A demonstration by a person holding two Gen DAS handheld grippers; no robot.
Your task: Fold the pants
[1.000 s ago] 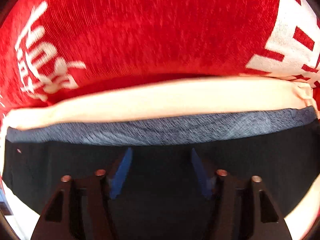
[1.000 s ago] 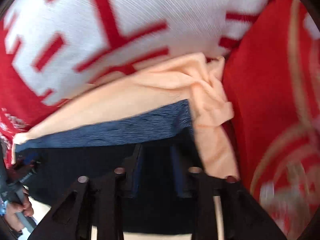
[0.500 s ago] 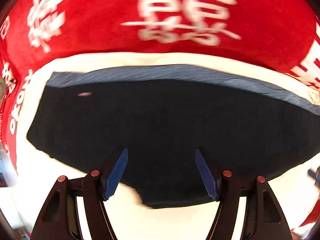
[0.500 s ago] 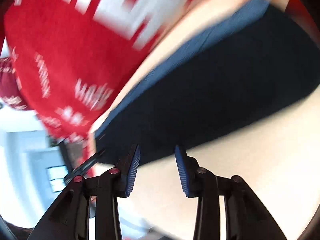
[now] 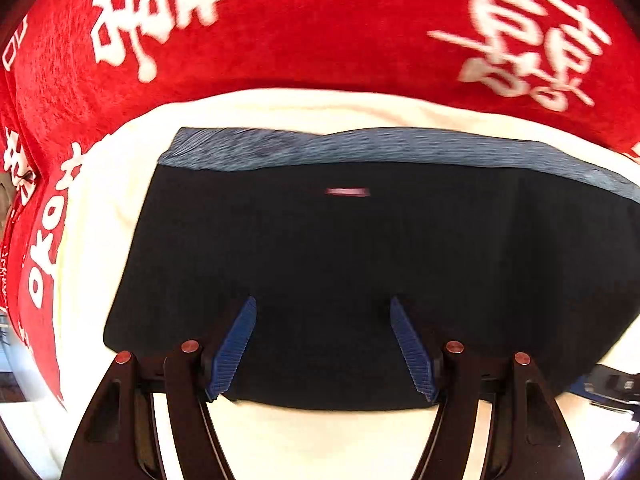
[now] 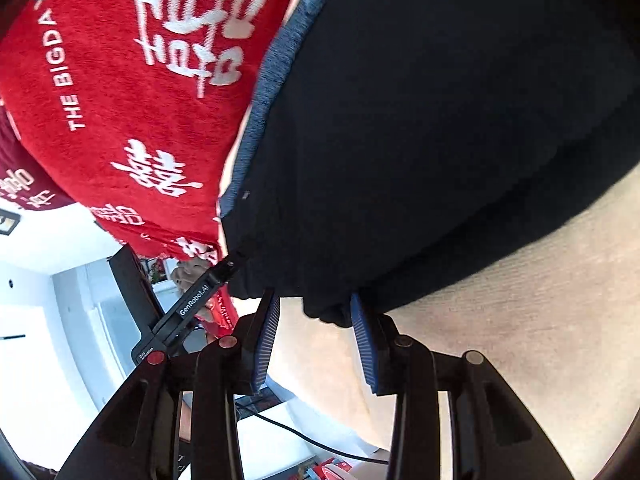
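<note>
Left hand-held gripper (image 5: 322, 344) spread wide above folded pants (image 5: 360, 272); right hand-held gripper (image 6: 314, 332) parted at pants hem, contact unclear.

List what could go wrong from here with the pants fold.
1. The right gripper is open at a bunched corner of the black pants; closing there may pinch several layers and drag the fold askew.
2. The left gripper hovers open over the pants' middle; pressing or grabbing there could wrinkle the flat panel.
3. The pants lie on a loose cream cloth; a deep pinch might catch it too.
</note>
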